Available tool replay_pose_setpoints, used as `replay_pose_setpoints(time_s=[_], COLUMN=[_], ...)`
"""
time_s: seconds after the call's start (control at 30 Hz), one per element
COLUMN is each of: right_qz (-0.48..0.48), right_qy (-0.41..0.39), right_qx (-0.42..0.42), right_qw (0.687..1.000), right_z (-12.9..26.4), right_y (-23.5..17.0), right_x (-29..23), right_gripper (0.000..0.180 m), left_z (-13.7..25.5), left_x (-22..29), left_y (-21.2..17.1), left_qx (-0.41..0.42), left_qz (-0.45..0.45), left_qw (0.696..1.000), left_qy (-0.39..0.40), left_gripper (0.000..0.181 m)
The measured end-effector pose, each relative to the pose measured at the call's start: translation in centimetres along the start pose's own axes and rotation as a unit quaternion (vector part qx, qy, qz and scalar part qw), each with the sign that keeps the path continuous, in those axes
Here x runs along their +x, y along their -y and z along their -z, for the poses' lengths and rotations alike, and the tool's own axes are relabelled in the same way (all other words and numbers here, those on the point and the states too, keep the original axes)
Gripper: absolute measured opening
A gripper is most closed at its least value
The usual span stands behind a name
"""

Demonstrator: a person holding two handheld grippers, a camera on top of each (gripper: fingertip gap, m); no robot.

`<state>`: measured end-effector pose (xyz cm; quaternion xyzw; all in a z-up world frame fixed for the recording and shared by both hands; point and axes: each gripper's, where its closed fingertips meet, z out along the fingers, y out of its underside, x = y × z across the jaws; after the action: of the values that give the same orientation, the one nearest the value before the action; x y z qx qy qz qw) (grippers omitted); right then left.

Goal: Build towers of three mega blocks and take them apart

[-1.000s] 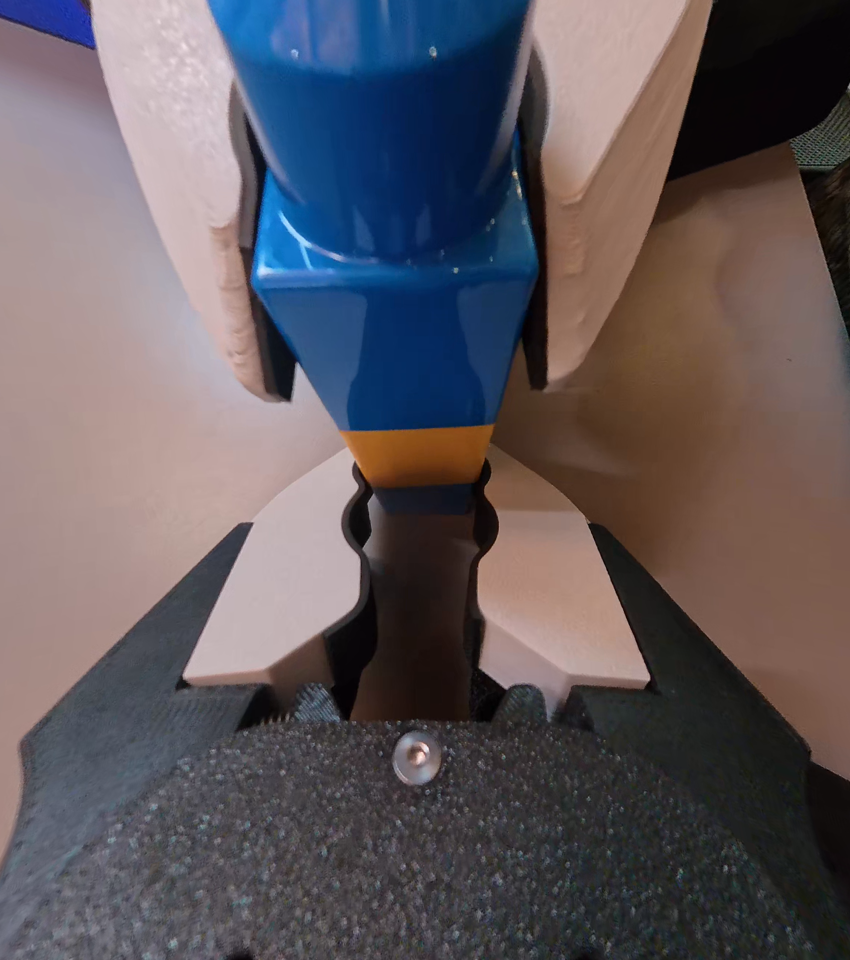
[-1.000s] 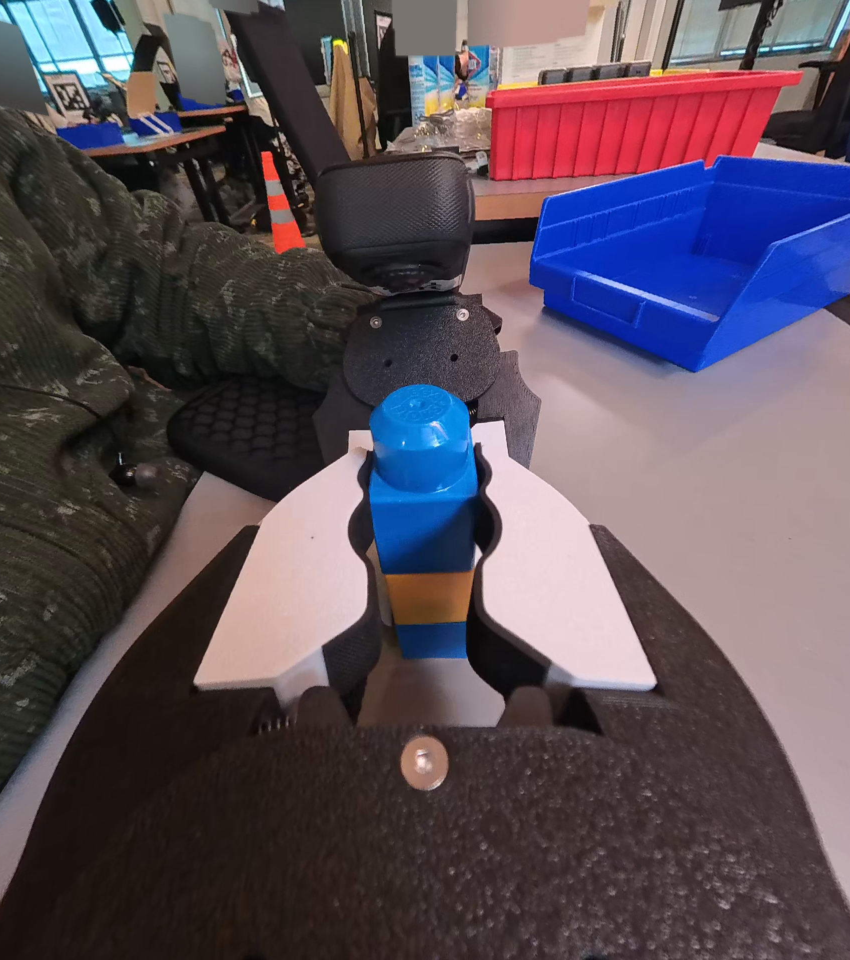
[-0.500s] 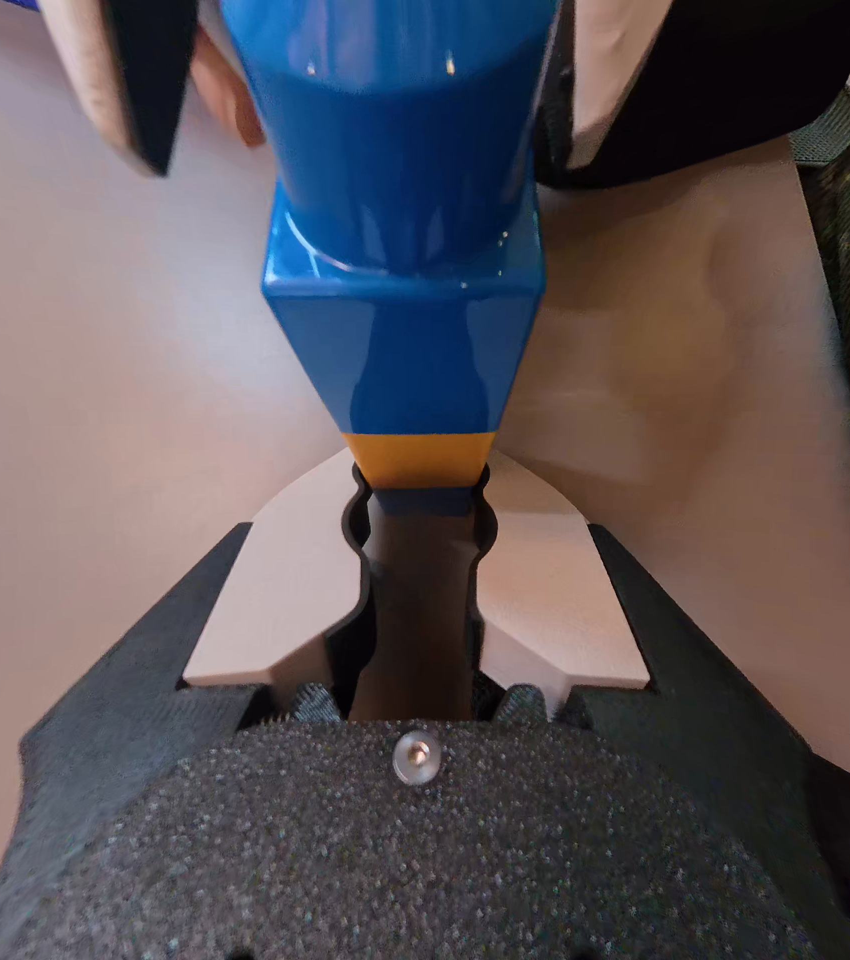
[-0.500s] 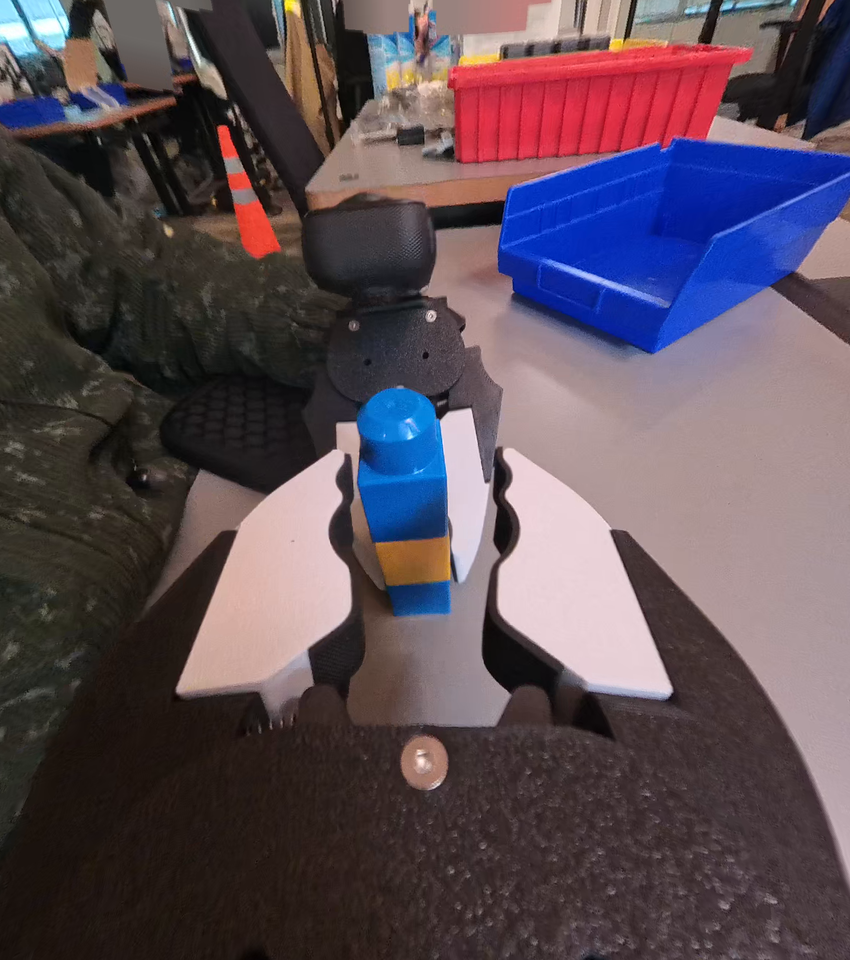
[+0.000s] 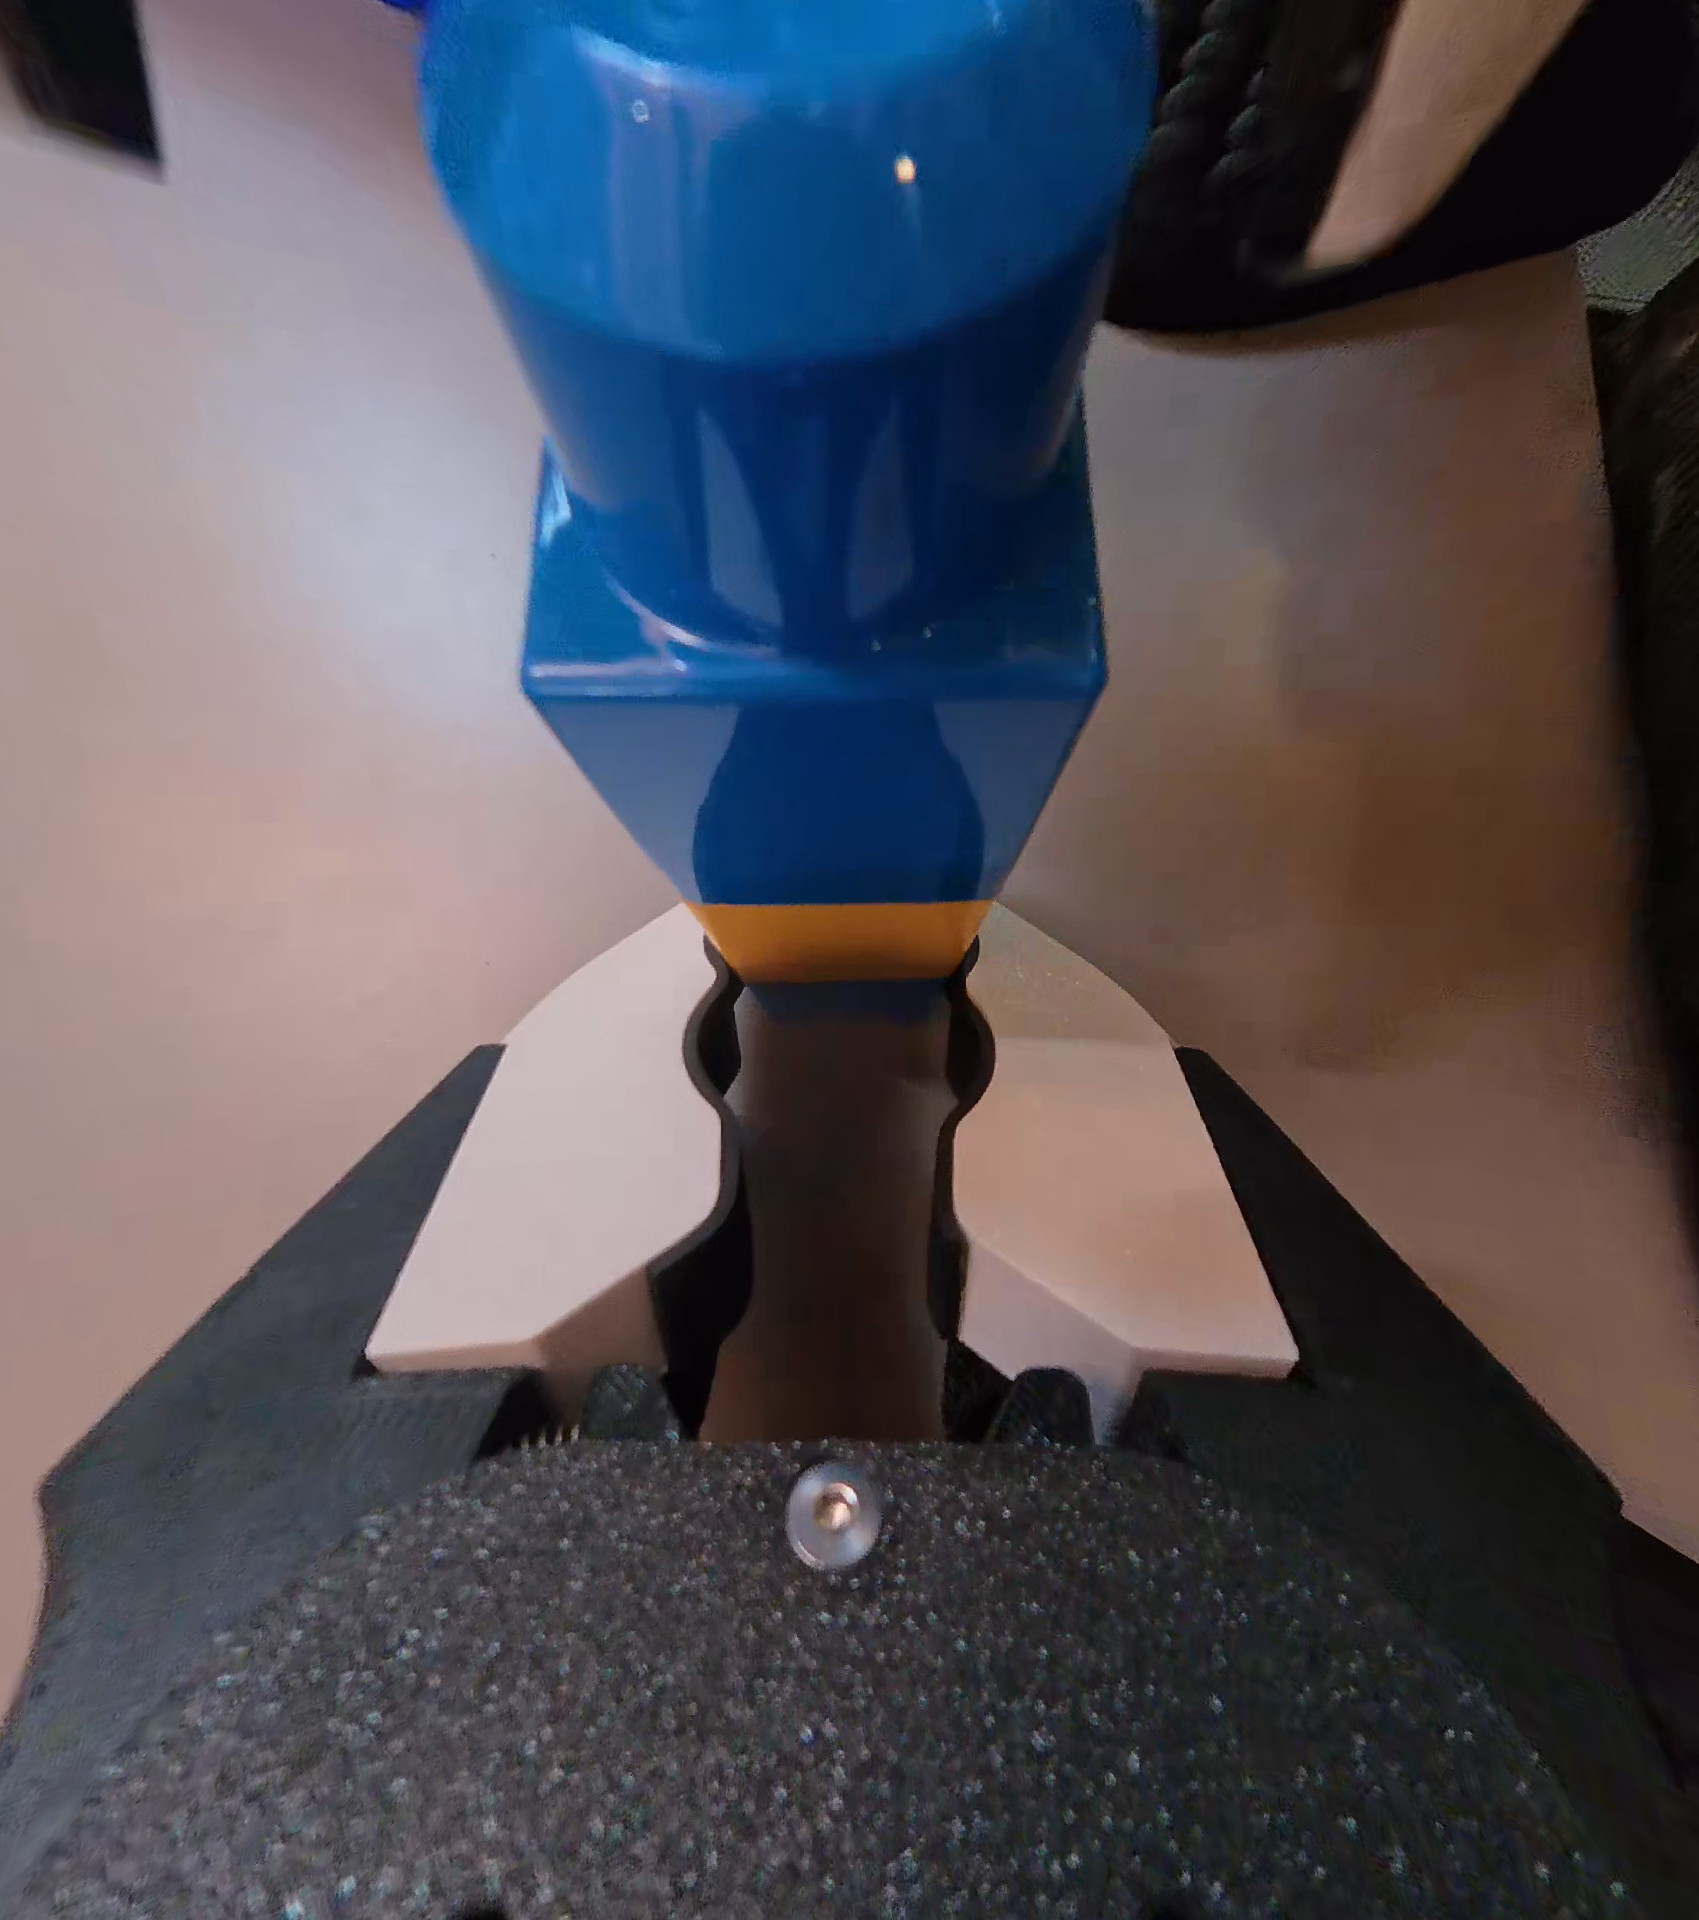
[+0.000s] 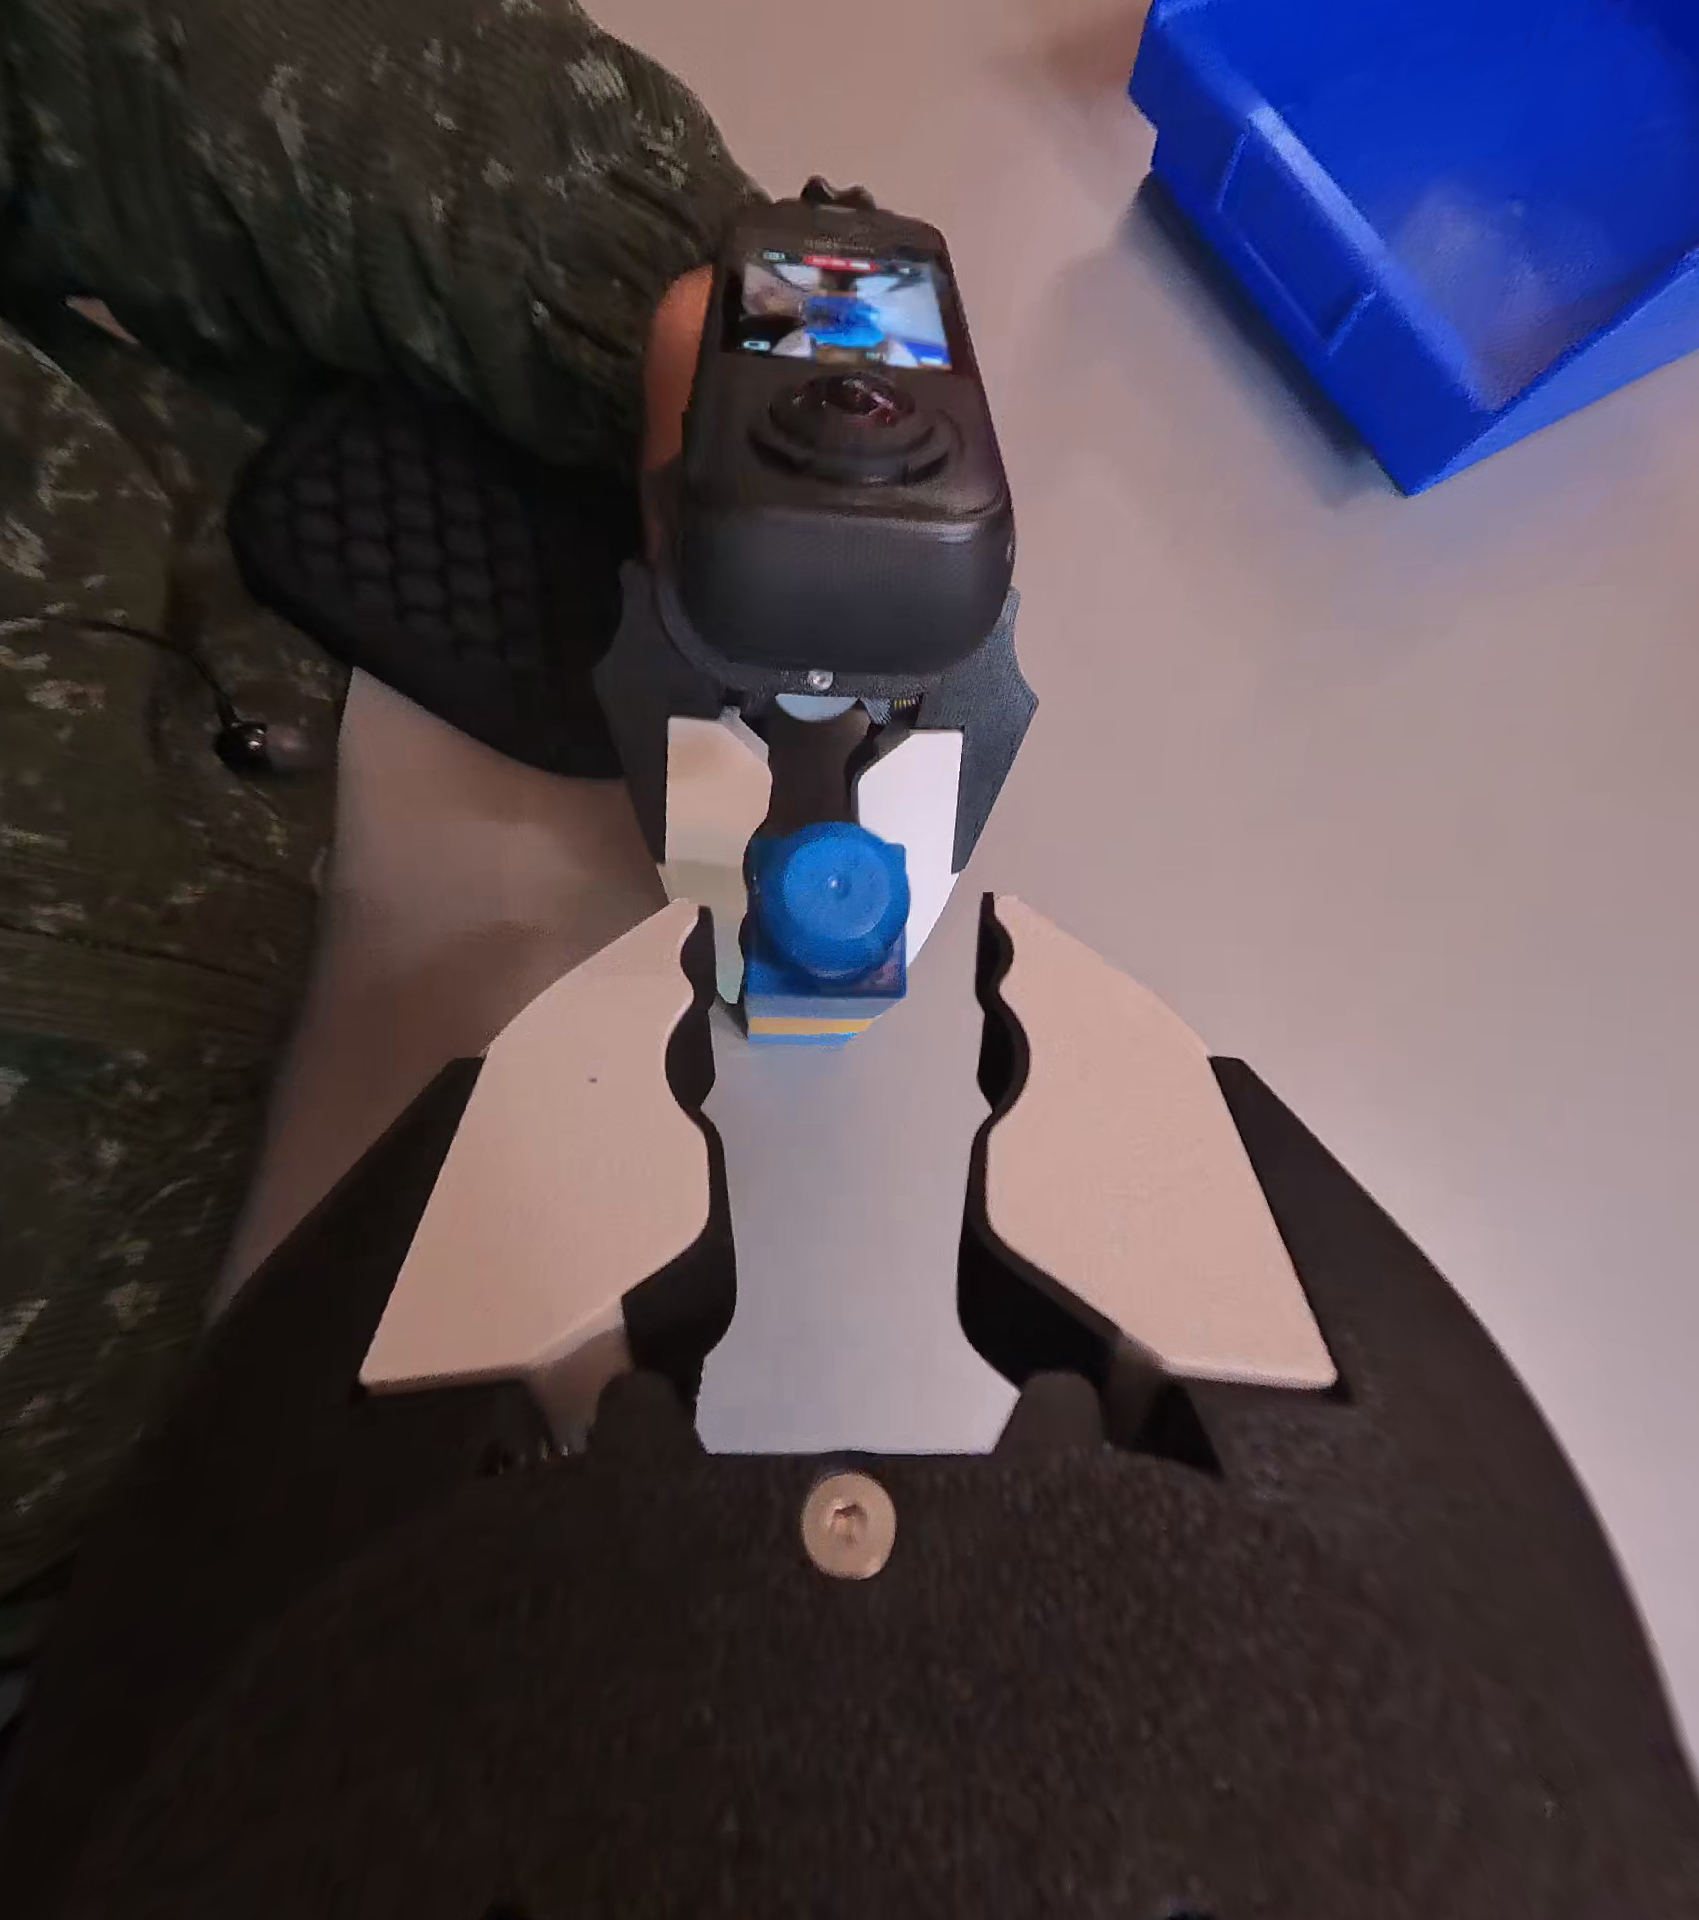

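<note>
Left tongs (image 5: 840,997) clenched low on a three-block tower (image 5: 814,665), pads pinching the bottom blue block just under the orange middle block (image 5: 840,940); top blue block (image 5: 814,769) with its round stud looming toward the lens. Tower standing upright on the pale table (image 5: 201,727), held at its foot.

Right tongs (image 6: 840,997) released, jaws spread and apart from the tower (image 6: 824,956), poised above it and angled steeply down at the stud. Fingers (image 6: 564,1164) to either side of the stack in the picture but touching nothing.

Tower complete, by the look of it; dismantling judged to be the step in hand. Next move likely calling for the right tongs to drop over the top blue block, close squarely on its sides and pull straight up, with the left tongs bracing the base against tipping.

Beyond: camera body (image 6: 840,457) atop the left tongs, a green patterned sleeve (image 6: 253,208) behind, a blue bin (image 6: 1499,239) at the far corner.
</note>
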<state>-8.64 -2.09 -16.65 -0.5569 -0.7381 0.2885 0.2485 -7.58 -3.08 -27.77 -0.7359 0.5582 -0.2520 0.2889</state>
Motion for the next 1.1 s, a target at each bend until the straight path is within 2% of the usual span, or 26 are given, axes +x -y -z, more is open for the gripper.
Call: replay_pose_setpoints(time_s=[0.07,0.1,0.13,0.23,0.27,0.37,0.43,0.5,0.53,0.63,0.7,0.77,0.87,1.0,1.1], right_qz=[0.002,0.004,0.004,0.015,0.009,-0.018,-0.033,-0.054,-0.068,-0.116,-0.151,-0.196,-0.235,-0.256,-0.260], right_qy=[0.011,0.020,0.025,0.018,0.011,-0.054,-0.122,-0.195,-0.223,-0.291,-0.315,-0.312,-0.292,-0.259,-0.240], right_qx=[-0.015,-0.022,-0.025,-0.058,-0.050,-0.031,-0.034,-0.051,-0.064,-0.109,-0.126,-0.129,-0.116,-0.080,-0.054], right_qw=[1.000,1.000,0.999,0.998,0.999,0.998,0.991,0.978,0.970,0.943,0.928,0.921,0.920,0.928,0.934], right_z=[-0.7,-1.0,-1.1,0.4,1.7,8.3,14.1,19.9,22.5,29.1,31.7,32.3,30.7,26.3,23.2], right_y=[0.0,0.0,0.0,-0.5,0.0,1.4,1.7,1.0,0.2,-4.0,-7.6,-11.4,-16.4,-20.4,-21.8], right_x=[-0.2,-0.4,-0.6,-0.5,-0.2,2.4,4.9,7.6,8.7,11.8,13.4,14.5,15.7,17.2,18.2], right_gripper=[0.048,0.033,0.029,0.029,0.029,0.029,0.029,0.029,0.029,0.029,0.029,0.029,0.029,0.029,0.029], left_z=[0.0,0.0,0.1,0.6,1.1,3.2,4.7,6.3,7.2,9.6,10.7,11.0,10.6,10.0,10.0], left_x=[0.0,0.0,0.0,-0.5,-1.2,-3.0,-3.8,-4.8,-5.2,-6.3,-7.0,-7.7,-8.3,-8.6,-8.7], left_y=[-0.1,-0.1,-0.1,1.0,1.6,3.7,4.9,5.6,5.9,6.6,6.7,6.3,5.8,5.4,5.1], left_qx=[0.000,-0.001,0.000,0.046,0.070,0.144,0.196,0.239,0.261,0.318,0.345,0.355,0.351,0.340,0.338], left_qz=[-0.003,-0.005,-0.009,-0.025,-0.034,-0.041,-0.024,-0.013,-0.009,0.019,0.039,0.056,0.072,0.071,0.071], left_qw=[1.000,1.000,1.000,0.998,0.996,0.982,0.970,0.956,0.947,0.923,0.910,0.904,0.904,0.908,0.908], left_qy=[0.003,0.006,0.007,0.026,0.051,0.114,0.139,0.172,0.188,0.214,0.224,0.232,0.231,0.235,0.238], left_gripper=[0.036,0.036,0.036,0.038,0.046,0.044,0.031,0.009,0.000,0.000,0.000,0.000,0.000,0.000,0.000])
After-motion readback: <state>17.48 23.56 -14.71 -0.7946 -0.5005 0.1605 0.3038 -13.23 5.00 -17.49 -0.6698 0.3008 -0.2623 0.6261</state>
